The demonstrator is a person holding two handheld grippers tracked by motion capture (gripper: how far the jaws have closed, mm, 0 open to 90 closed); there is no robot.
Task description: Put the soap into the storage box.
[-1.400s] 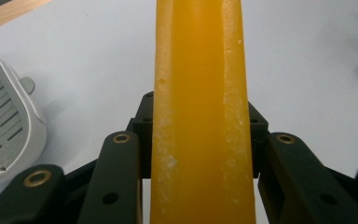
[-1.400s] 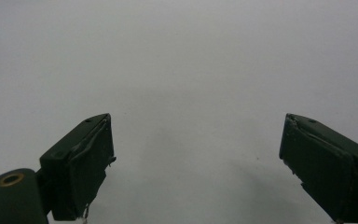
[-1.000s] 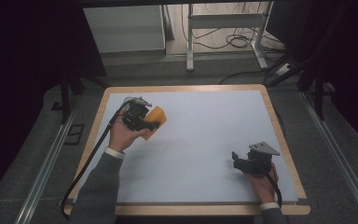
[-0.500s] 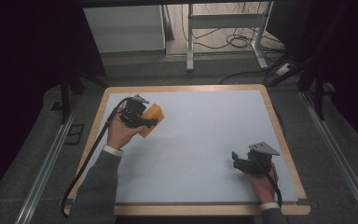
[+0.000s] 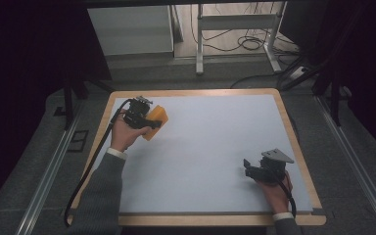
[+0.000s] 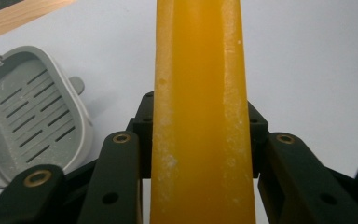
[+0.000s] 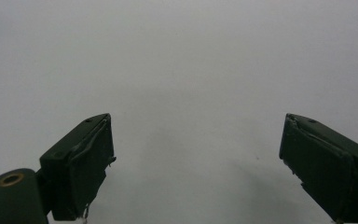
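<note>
My left gripper (image 5: 146,119) is shut on an orange bar of soap (image 5: 156,122), held over the far left part of the table. In the left gripper view the soap bar (image 6: 200,93) stands upright between the black jaws of the left gripper (image 6: 200,144), which press on both its sides. A grey slotted soap dish (image 6: 32,112) lies on the mat just left of the soap in that view. My right gripper (image 5: 249,166) rests near the front right of the table. Its jaws stand wide open in the right gripper view (image 7: 196,154), with nothing between them.
A pale grey mat (image 5: 210,147) covers the table, framed by a wooden edge (image 5: 196,92). A black cable (image 5: 90,166) trails from the left gripper along the left edge. Beyond the table stand a white cabinet (image 5: 129,29) and metal frame legs (image 5: 200,44).
The left hand has shifted a little to the left with the soap bar still in its jaws. The right hand has stayed in place.
</note>
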